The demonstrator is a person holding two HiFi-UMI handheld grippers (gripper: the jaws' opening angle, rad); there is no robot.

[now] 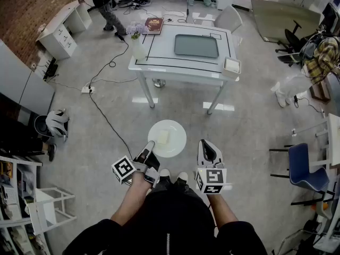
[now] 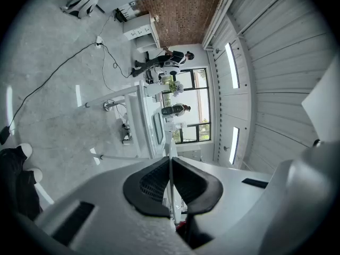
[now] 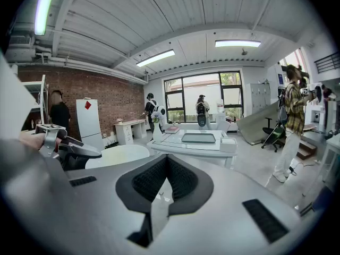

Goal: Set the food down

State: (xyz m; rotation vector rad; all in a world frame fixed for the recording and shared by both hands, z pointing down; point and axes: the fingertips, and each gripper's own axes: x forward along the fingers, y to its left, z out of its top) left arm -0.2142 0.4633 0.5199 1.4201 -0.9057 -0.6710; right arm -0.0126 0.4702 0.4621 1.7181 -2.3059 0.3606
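Observation:
A round white plate [image 1: 171,142] hangs above the floor in front of my body, carrying a pale yellow piece of food [image 1: 162,137]. My left gripper [image 1: 150,145] is shut on the plate's near left rim. In the left gripper view the rim [image 2: 170,193] shows edge-on as a thin white line pinched between the black pads of that gripper [image 2: 170,166]. My right gripper [image 1: 206,145] floats just right of the plate, shut and holding nothing. In the right gripper view its pads [image 3: 186,179] meet, and the plate [image 3: 118,155] lies to the left.
A white table [image 1: 175,65] stands ahead with a grey tray [image 1: 196,45], a vase of flowers [image 1: 137,36], a book [image 1: 154,24] and a white box [image 1: 232,66]. A blue chair [image 1: 303,166] is at the right, shelves [image 1: 32,206] at the left, and a cable [image 1: 103,113] crosses the floor.

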